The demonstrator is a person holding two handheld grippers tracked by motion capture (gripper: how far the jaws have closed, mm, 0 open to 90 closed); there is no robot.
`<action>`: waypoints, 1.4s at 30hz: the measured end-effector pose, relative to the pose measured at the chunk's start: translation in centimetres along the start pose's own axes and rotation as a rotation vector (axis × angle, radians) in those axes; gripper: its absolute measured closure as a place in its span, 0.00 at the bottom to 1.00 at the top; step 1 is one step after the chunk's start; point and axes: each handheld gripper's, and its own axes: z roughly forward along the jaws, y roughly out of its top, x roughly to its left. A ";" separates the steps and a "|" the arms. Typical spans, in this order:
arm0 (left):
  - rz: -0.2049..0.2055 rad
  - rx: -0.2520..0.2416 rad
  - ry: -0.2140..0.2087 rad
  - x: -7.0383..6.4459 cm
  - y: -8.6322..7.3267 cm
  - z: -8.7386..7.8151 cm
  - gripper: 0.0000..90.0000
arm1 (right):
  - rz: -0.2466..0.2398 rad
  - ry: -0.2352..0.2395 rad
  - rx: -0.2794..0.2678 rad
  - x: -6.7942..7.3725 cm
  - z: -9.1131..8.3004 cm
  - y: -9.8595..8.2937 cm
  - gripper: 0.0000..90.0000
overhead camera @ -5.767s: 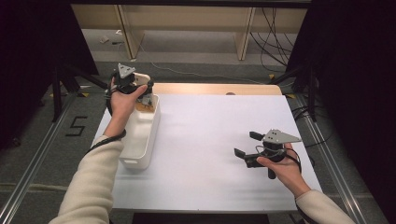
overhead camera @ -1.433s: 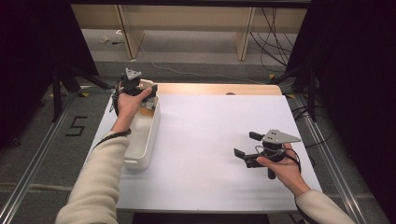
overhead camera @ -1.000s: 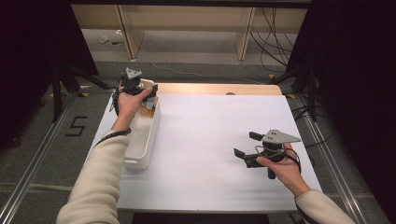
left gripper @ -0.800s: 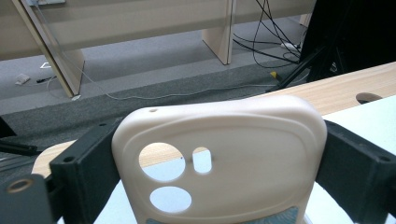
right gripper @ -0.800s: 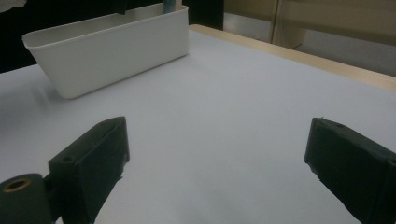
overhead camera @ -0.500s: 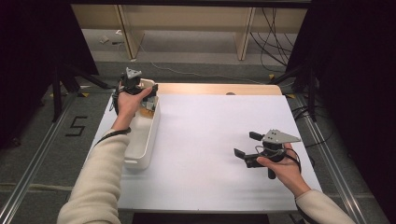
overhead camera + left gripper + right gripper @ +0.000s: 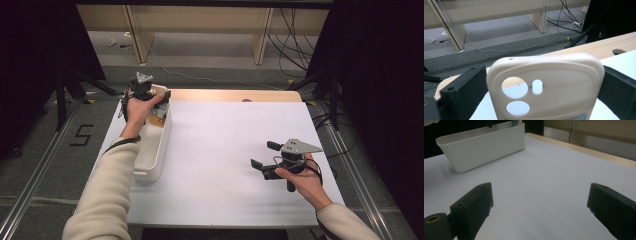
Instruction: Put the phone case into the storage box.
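A cream phone case (image 7: 566,80) with camera cut-outs stands upright between the two black jaws of my left gripper (image 7: 542,82), which is shut on it. In the high view the left gripper (image 7: 150,96) is held over the far end of a long white bin (image 7: 155,150). My right gripper (image 7: 264,154) rests low over the white table sheet (image 7: 220,140) at the right. It is open, and nothing lies between its jaws (image 7: 541,200).
The white bin (image 7: 484,145) lies along the table's left edge. A wooden strip (image 7: 225,95) runs along the far edge of the table. Beyond it are grey floor, cables and stand legs.
Since the oldest frame the left hand has shifted slightly over the bin's far end. Over the last second neither gripper has visibly moved.
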 end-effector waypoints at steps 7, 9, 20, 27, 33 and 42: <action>0.001 -0.007 0.002 0.0 0.1 0.0 0.00 | -0.001 0.001 0.001 0.0 0.0 0.0 0.08; -0.002 -0.010 0.002 0.0 0.2 0.0 0.00 | -0.001 0.002 0.000 0.0 0.0 0.0 0.08; 0.002 -0.032 0.001 -0.2 0.8 -0.2 0.00 | -0.002 0.000 0.002 0.0 0.0 0.0 0.08; 0.002 -0.049 0.000 -0.2 1.2 -0.7 0.00 | -0.002 0.000 0.002 0.0 0.0 0.0 0.08; 0.005 -0.068 -0.002 -0.3 1.7 -1.3 0.00 | -0.002 -0.001 0.001 0.0 0.1 0.0 0.08; 0.011 -0.100 -0.024 -1.0 2.4 -2.0 0.00 | -0.005 -0.002 0.004 0.1 0.1 0.0 0.08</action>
